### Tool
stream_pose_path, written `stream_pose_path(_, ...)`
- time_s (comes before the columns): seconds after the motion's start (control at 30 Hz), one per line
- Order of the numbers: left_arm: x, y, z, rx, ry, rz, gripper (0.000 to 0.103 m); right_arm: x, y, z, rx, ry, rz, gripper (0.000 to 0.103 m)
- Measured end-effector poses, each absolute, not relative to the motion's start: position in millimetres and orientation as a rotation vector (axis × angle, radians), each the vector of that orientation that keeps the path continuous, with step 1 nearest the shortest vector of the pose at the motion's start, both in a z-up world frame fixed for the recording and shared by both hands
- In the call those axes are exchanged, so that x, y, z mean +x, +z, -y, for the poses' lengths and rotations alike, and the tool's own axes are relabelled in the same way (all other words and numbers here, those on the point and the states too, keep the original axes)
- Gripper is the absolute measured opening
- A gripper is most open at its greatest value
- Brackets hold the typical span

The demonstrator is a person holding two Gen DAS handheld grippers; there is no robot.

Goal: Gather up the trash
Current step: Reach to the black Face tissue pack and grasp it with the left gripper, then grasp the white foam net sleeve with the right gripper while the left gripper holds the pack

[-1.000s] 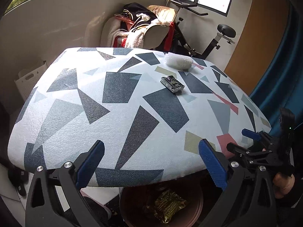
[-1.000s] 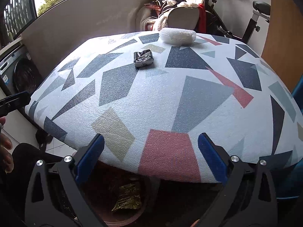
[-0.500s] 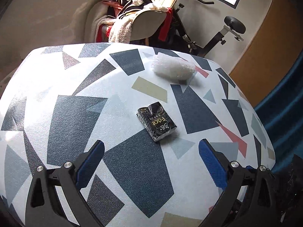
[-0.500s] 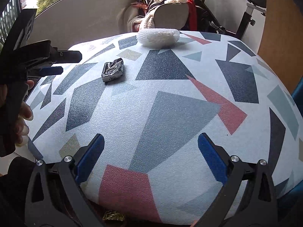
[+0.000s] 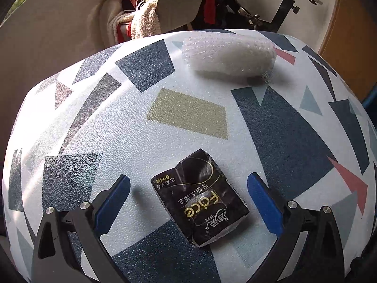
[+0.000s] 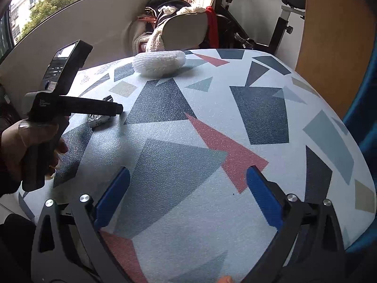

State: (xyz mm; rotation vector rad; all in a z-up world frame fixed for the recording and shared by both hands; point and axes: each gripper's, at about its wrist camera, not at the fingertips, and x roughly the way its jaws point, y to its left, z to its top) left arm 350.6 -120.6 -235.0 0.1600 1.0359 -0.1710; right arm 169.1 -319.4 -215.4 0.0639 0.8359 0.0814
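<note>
A black tissue packet [image 5: 200, 198] lies on the patterned table [image 5: 188, 115], between the blue pads of my left gripper [image 5: 188, 200], which is open around it. In the right wrist view the left gripper [image 6: 113, 110] hovers over the packet [image 6: 99, 120], mostly hiding it. A white foam wrap [image 5: 228, 55] lies at the table's far edge; it also shows in the right wrist view [image 6: 159, 62]. My right gripper [image 6: 188, 198] is open and empty above the table's near right part.
Behind the table stand a chair piled with clothes [image 6: 179, 23] and an exercise bike [image 6: 278, 30]. A wooden panel [image 6: 334, 35] and a blue curtain [image 6: 362, 108] are to the right. A grey wall runs along the back.
My left gripper has moved forward and down over the table until the packet sits between its pads. My right gripper has advanced over the table.
</note>
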Motion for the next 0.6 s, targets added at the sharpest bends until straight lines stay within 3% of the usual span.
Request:
stream_pose_path(0.03,349,-234,117,0.156,-0.170,-1.034,0.090,170,-214,319,0.067,0.078,-0.831,0.097)
stream_pose_path(0.1,346,-230,105,0.124,-0.168,-1.031,0.058,172,-211,320,0.086,0.078,-0.823,0.097)
stream_pose_path(0.17,341,-223,91,0.087,-0.176,-1.025,0.042,176,-209,319,0.105,0.068,-0.818,0.097)
stream_pose_path(0.6,282,-184,3,-0.105,-0.240,-0.916,0.039,260,-178,279,0.219,0.132,-0.742,0.097)
